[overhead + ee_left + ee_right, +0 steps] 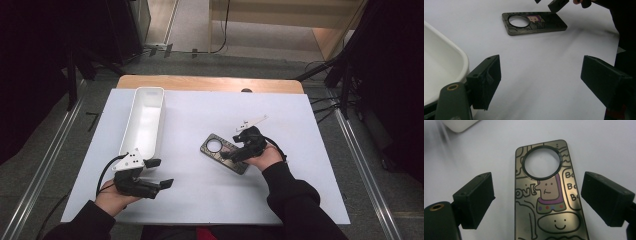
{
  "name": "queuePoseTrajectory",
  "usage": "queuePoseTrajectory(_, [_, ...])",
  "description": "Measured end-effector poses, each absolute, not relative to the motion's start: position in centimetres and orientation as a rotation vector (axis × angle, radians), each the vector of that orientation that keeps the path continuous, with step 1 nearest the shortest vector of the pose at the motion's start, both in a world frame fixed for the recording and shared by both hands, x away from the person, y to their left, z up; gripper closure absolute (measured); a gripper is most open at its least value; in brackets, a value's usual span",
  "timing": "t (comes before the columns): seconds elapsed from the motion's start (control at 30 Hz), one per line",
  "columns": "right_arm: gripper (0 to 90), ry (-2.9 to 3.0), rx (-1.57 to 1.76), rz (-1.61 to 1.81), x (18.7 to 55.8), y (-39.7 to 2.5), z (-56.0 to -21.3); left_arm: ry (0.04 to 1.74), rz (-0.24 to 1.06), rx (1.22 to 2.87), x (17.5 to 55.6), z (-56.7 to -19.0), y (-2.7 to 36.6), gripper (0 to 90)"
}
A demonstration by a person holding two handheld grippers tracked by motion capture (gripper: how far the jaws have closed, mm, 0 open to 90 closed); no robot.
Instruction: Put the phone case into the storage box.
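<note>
The right tongs (pixel 239 146) hang over the near end of a dark phone case (pixel 218 148), jaws apart, one on either side of it and neither pressed against it. The left tongs (pixel 159 173) stand open too, low at the near left of the counter (pixel 300 165), well apart from the case, with bare white surface between the jaws. A long white tray (pixel 145 120) lies just beside the left tongs, running away toward the far edge; nothing lies between either tongs and the case.

The right gripper view shows what the high view blurs: the phone case (pixel 549 195) is brownish-grey with a round camera opening, cartoon outlines, a figure in purple and a smiling face. The left gripper view shows the case (pixel 534 23) lying flat, and the tray's rounded rim (pixel 465 62) close beside its left jaw.
</note>
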State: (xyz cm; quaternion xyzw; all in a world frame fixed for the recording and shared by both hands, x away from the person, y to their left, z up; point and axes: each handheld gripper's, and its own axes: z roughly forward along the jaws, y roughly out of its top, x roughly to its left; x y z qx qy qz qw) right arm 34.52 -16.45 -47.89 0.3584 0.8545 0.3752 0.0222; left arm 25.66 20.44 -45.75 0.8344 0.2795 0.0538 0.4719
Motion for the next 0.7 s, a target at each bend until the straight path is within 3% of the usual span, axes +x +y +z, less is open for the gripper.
queuePoseTrajectory(0.7, [10.5,2.699,1.098,1.038,34.7,-16.4,-48.9,0.685,0.131,2.040,25.6,-45.7,20.5,16.2])
